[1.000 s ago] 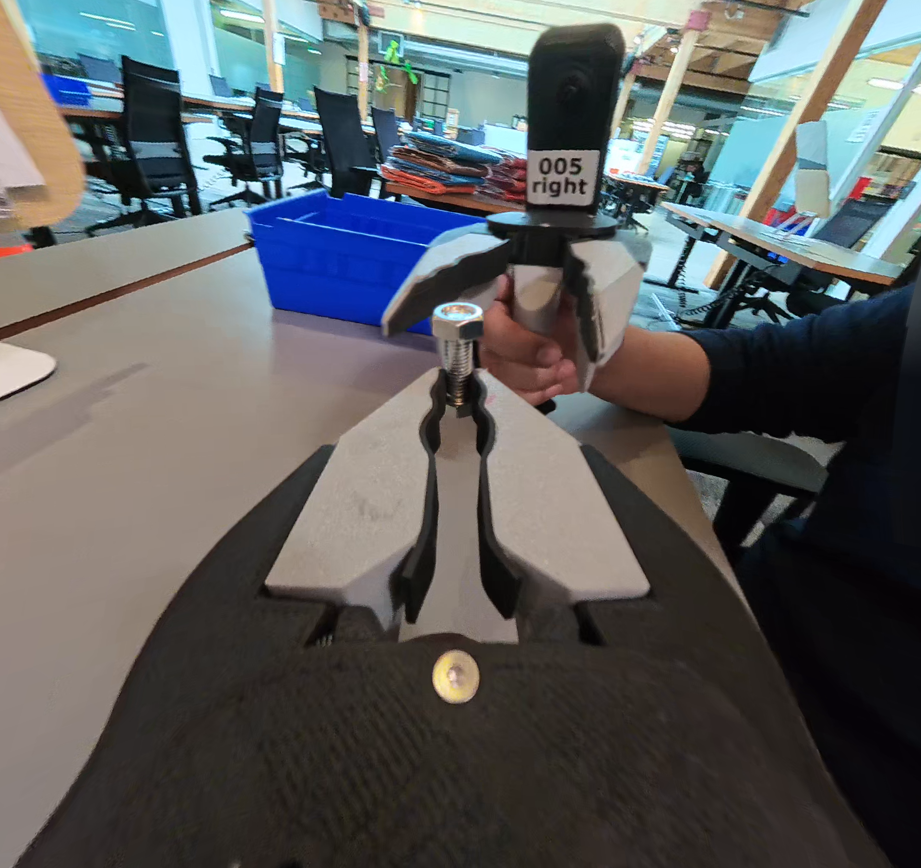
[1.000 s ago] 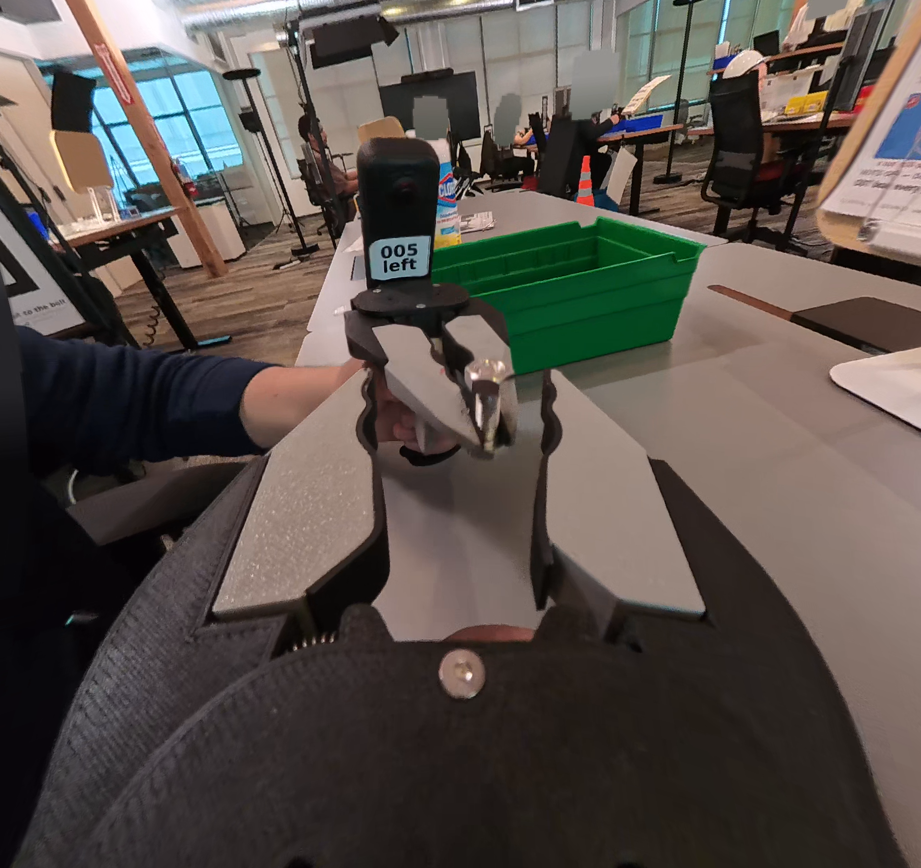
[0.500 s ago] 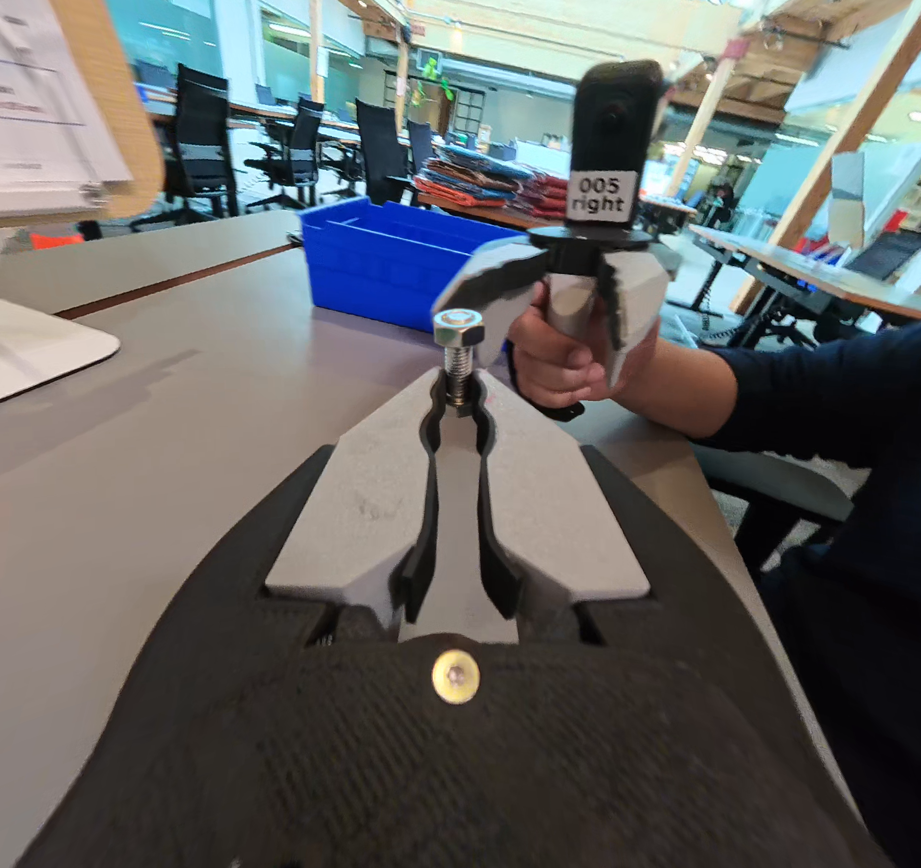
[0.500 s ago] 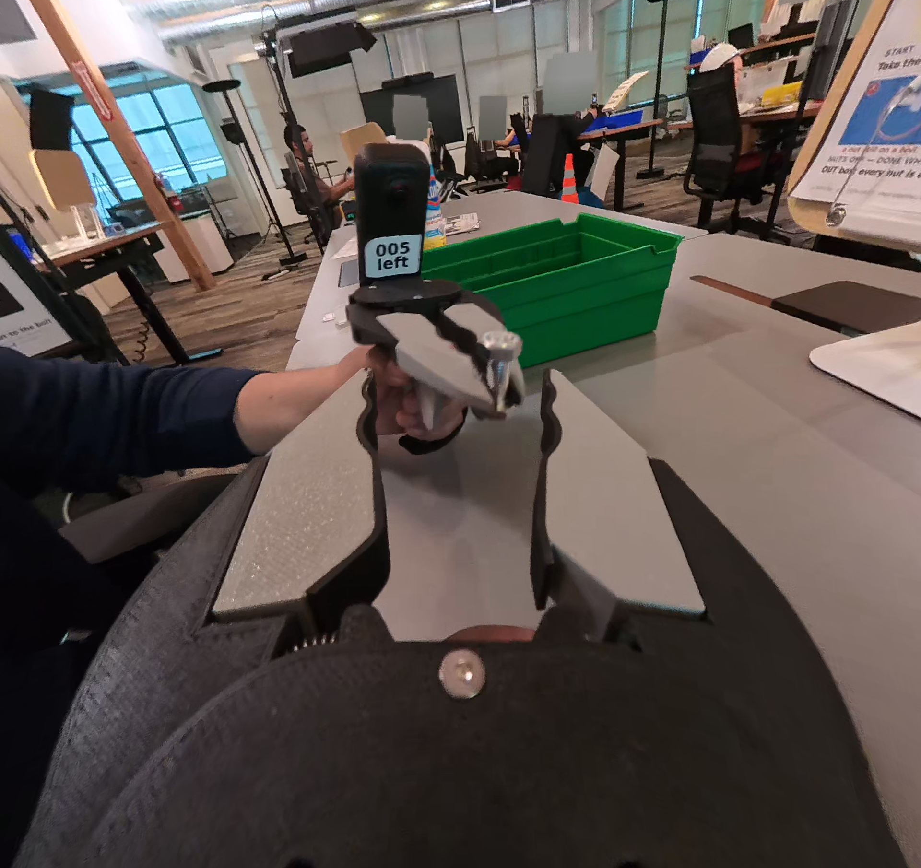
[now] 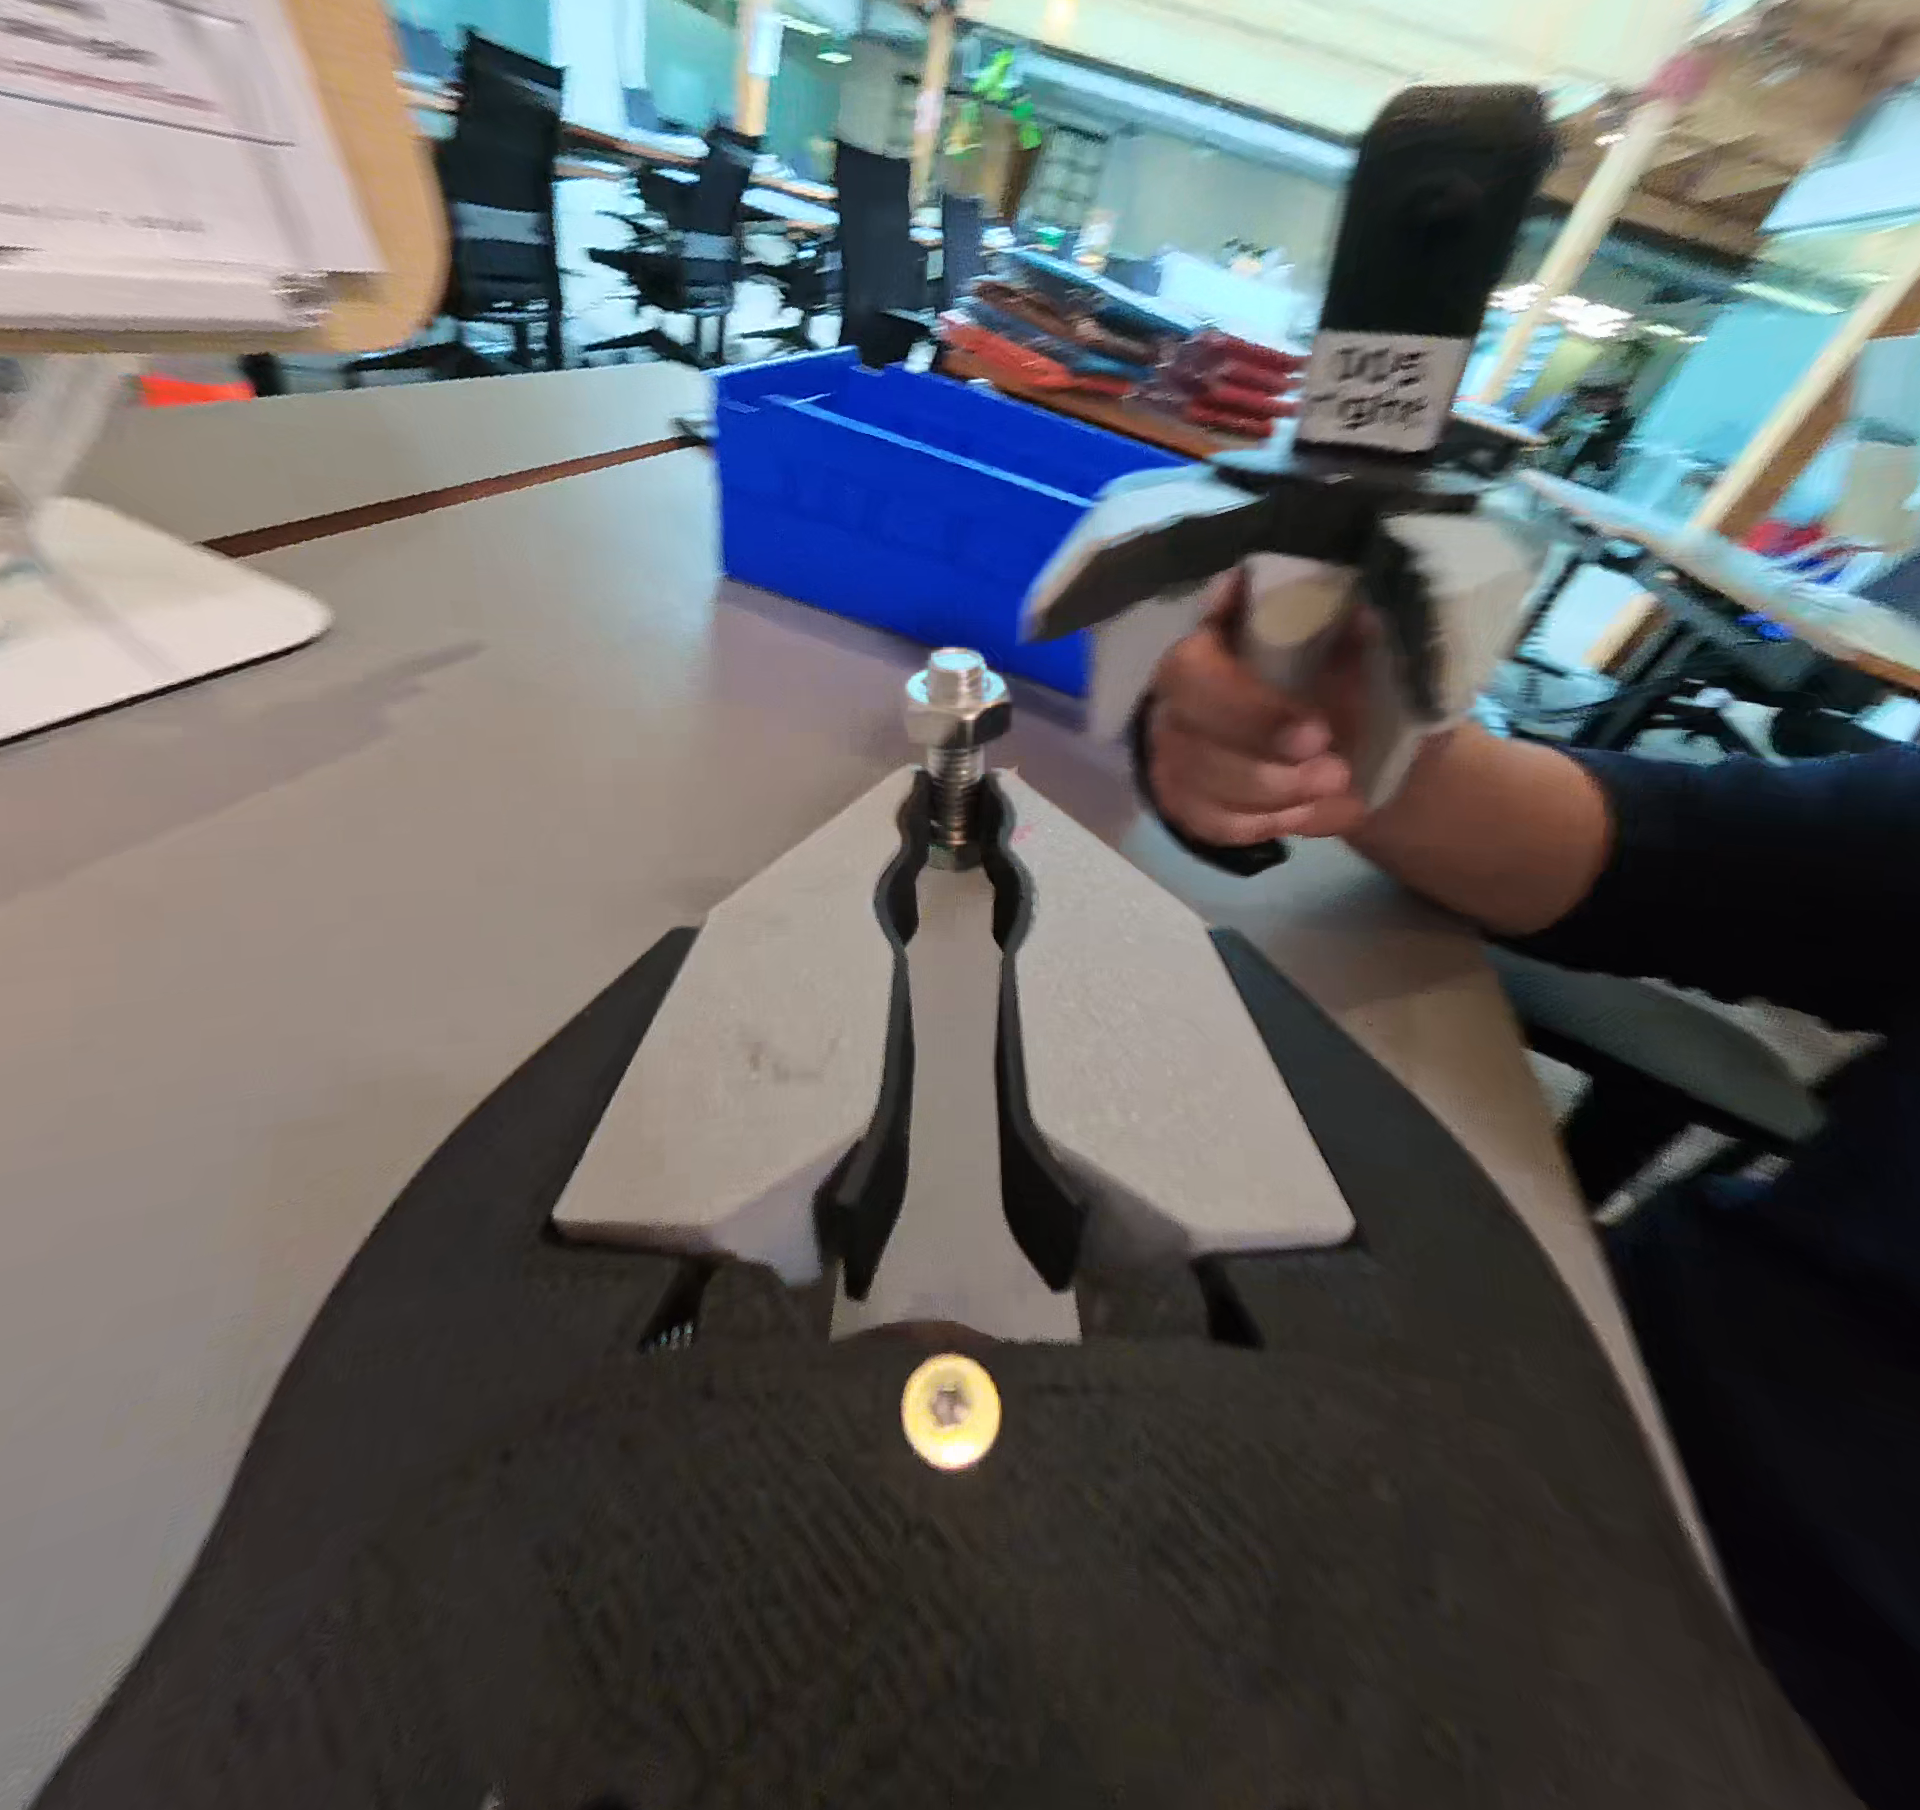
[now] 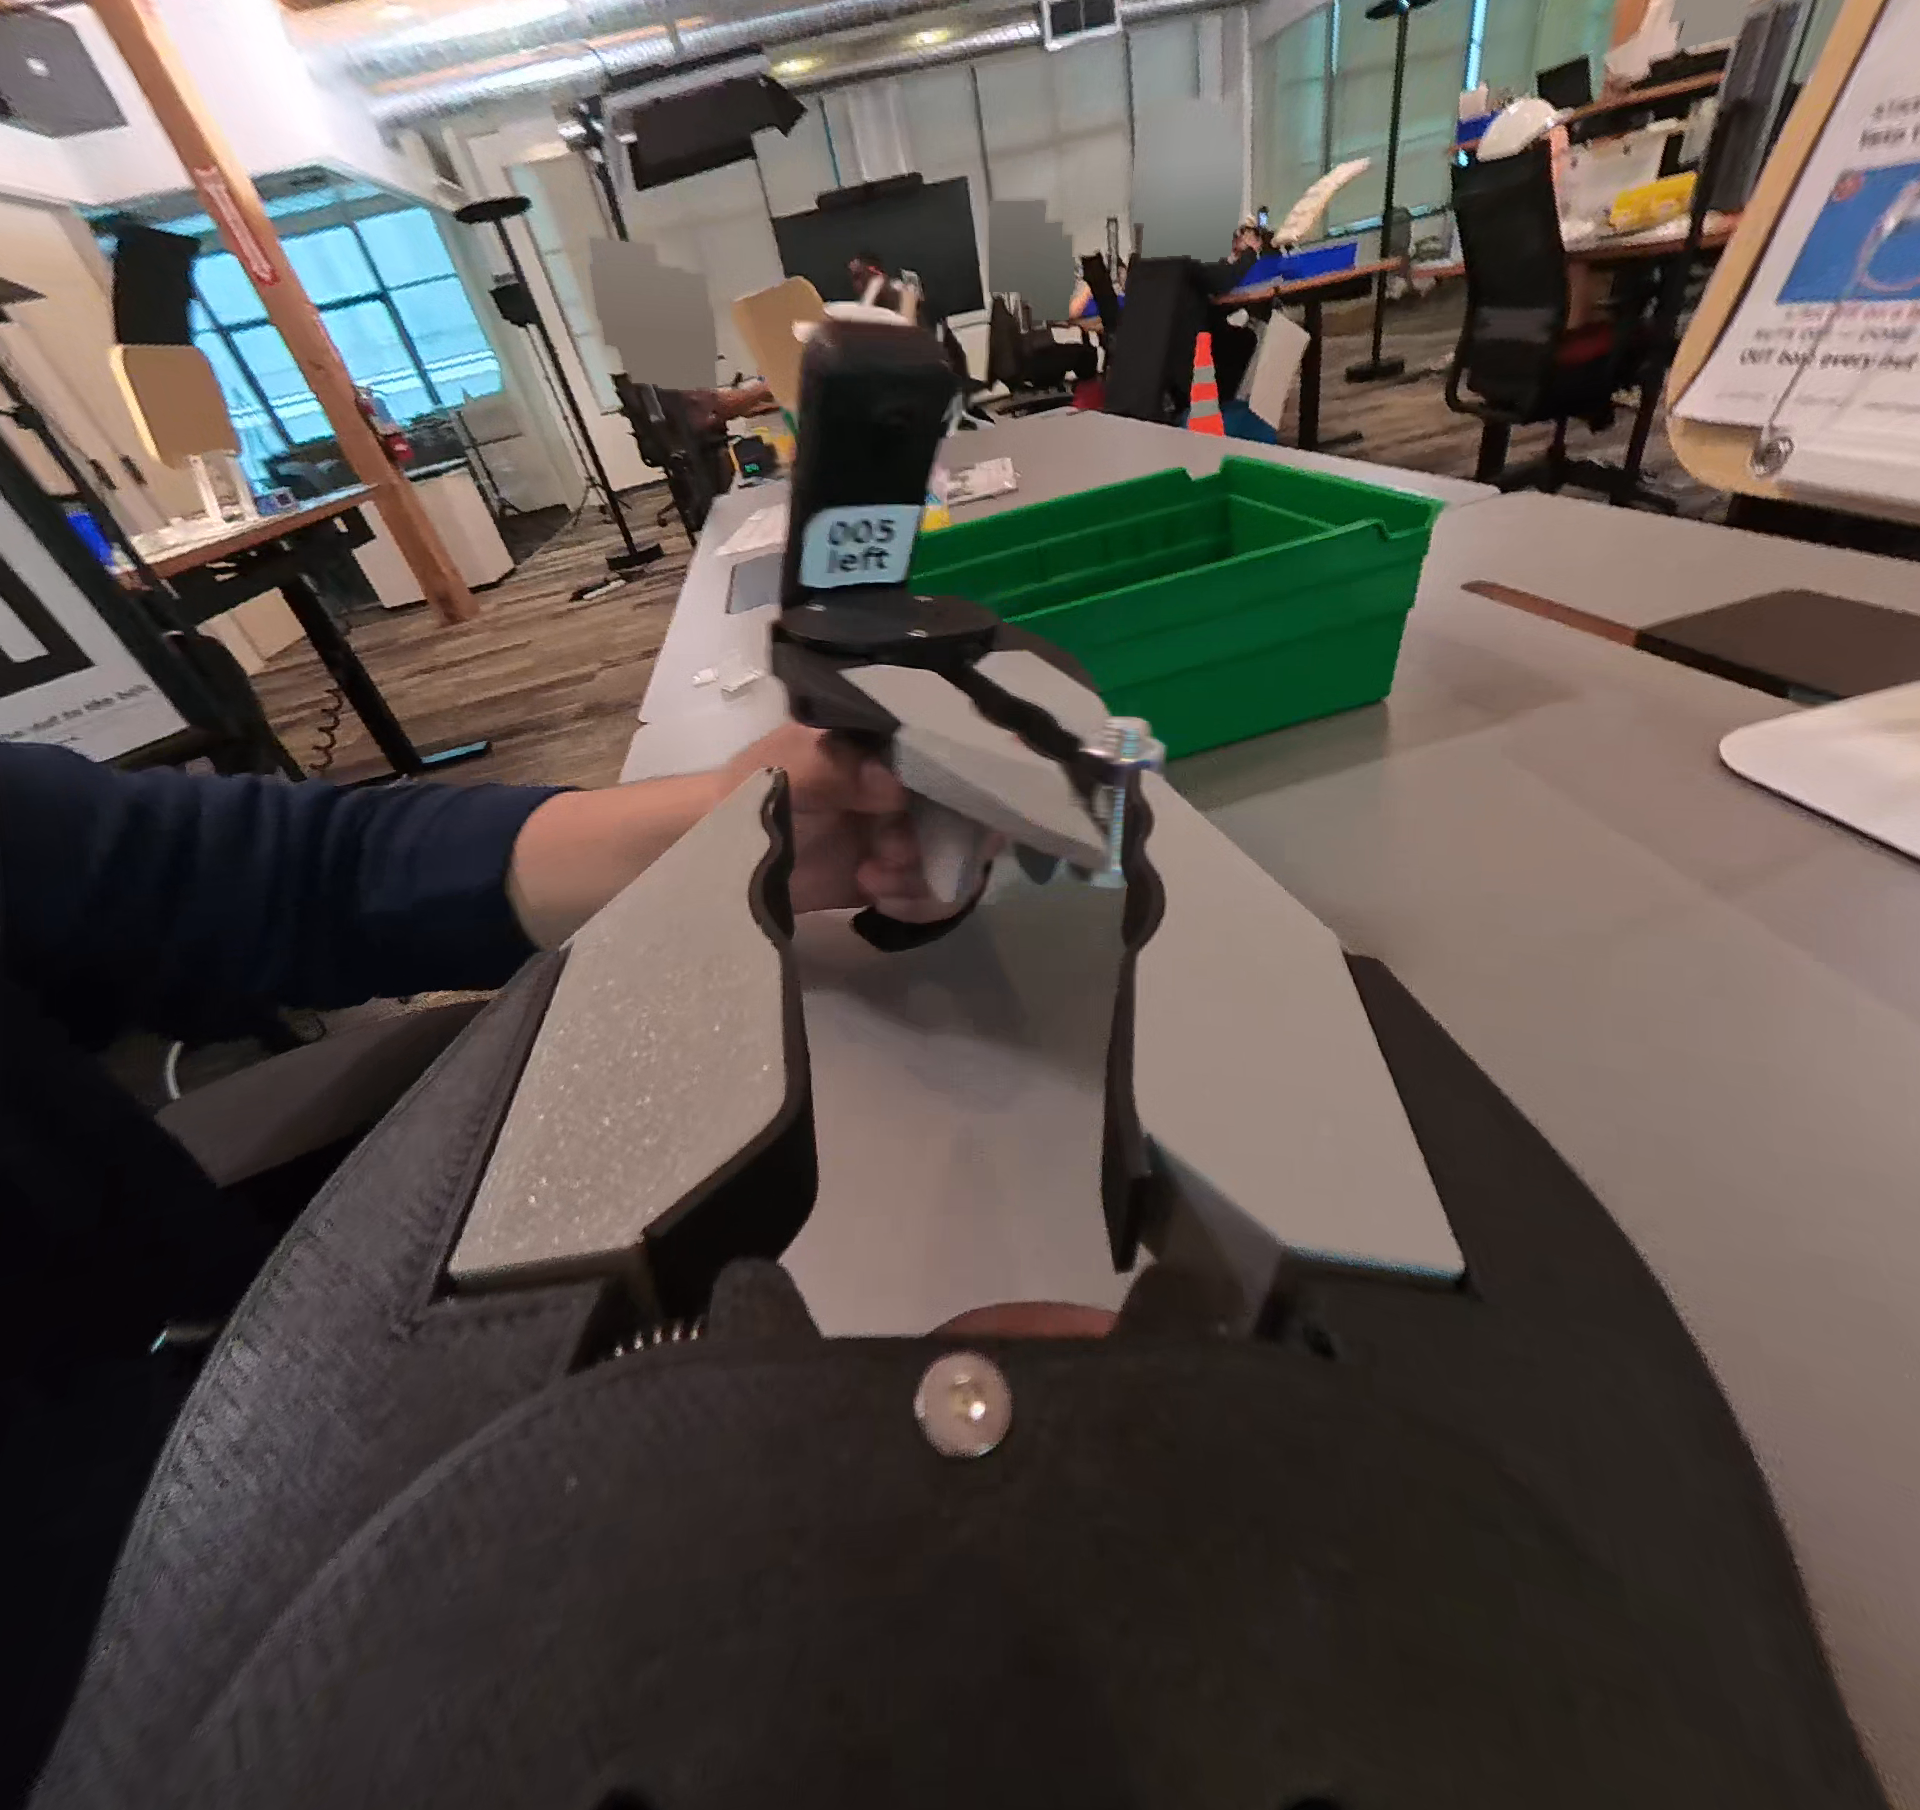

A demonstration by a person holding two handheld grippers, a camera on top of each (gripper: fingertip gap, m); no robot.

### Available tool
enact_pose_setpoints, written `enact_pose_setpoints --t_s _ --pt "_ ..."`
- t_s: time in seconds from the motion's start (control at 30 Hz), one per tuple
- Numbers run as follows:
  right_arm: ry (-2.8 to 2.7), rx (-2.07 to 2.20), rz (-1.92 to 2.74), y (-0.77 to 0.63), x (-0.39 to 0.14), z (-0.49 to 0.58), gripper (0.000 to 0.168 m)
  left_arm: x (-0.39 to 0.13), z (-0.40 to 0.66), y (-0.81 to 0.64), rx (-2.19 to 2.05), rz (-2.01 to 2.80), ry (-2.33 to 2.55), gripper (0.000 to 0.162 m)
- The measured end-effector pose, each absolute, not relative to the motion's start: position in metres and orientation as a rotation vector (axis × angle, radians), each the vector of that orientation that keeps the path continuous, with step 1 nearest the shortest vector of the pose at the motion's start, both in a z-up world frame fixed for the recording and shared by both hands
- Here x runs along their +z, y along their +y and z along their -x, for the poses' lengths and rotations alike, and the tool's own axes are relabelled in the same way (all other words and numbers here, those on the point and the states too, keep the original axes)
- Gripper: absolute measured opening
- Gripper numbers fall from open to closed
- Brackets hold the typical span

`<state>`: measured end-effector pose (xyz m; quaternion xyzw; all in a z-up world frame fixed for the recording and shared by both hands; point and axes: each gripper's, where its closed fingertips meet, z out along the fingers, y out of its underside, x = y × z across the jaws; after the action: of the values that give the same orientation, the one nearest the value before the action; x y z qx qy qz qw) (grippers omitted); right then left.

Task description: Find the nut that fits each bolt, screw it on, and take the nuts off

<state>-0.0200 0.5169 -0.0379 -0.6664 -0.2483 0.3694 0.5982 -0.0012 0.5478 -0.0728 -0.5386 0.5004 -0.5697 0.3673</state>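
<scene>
My left gripper [image 5: 954, 820] is shut on the threaded shaft of a silver bolt [image 5: 951, 789] and holds it upright above the grey table [image 5: 416, 877]. A hex nut [image 5: 956, 711] sits near the bolt's top, with the bolt's end showing just above it. My right gripper [image 6: 956, 815] is open and empty. In the left wrist view the right gripper [image 5: 1195, 659] is right of the bolt and apart from it. In the right wrist view the left gripper [image 6: 1096, 815] holds the bolt [image 6: 1115, 804] and nut [image 6: 1125, 747] in front of my right finger's tip.
A blue bin [image 5: 914, 503] stands behind the bolt. A green bin [image 6: 1195, 597] stands behind the left gripper. A white stand base [image 5: 125, 607] with a clipboard [image 5: 187, 108] is at the table's far side. A person's arms in dark sleeves [image 5: 1714, 887] hold both grippers.
The right gripper has drawn away from the nut, to the right in the left wrist view. In the right wrist view the bolt has shifted right, from between my fingers to my right fingertip.
</scene>
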Motion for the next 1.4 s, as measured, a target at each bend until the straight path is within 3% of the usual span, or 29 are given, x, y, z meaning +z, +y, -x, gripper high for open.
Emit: enact_pose_setpoints --t_s 0.13,0.17,0.2,0.23,0.27,0.4,0.77,0.97,1.13,1.4 --pt "-0.603 0.864 1.580 0.518 -0.047 0.030 0.059 -0.068 -0.011 0.512 -1.520 1.312 1.366 0.007" --pt "-0.595 0.847 1.585 0.519 -0.046 0.029 0.072 -0.070 -0.012 0.522 -1.473 1.338 1.337 0.007" --pt "-0.590 0.802 1.597 0.522 -0.048 0.024 0.072 -0.072 -0.009 0.539 -1.432 1.384 1.281 0.007" --pt "-0.638 0.819 1.579 0.515 -0.047 0.025 0.032 -0.075 -0.004 0.563 -1.388 1.454 1.187 0.007" --pt "-0.644 0.864 1.549 0.510 -0.042 0.025 0.024 -0.079 0.004 0.582 -1.360 1.500 1.126 0.006" --pt "-0.549 0.855 1.585 0.522 -0.043 0.014 0.051 -0.082 0.012 0.583 -1.416 1.511 1.160 0.007" --pt "-0.473 0.870 1.726 0.537 -0.071 0.009 0.015 -0.087 -0.013 0.520 -1.359 1.350 1.426 0.007" --pt "-0.478 0.746 1.757 0.542 -0.076 0.002 0.015 -0.091 -0.016 0.526 -1.302 1.363 1.414 0.009" --pt "-0.419 0.582 1.789 0.549 -0.079 -0.020 0.015 -0.088 -0.011 0.539 -1.238 1.371 1.368 0.026" --pt "-0.177 0.124 1.604 0.491 0.028 -0.153 0.015 -0.087 -0.005 0.551 -1.253 1.422 1.324 0.027"
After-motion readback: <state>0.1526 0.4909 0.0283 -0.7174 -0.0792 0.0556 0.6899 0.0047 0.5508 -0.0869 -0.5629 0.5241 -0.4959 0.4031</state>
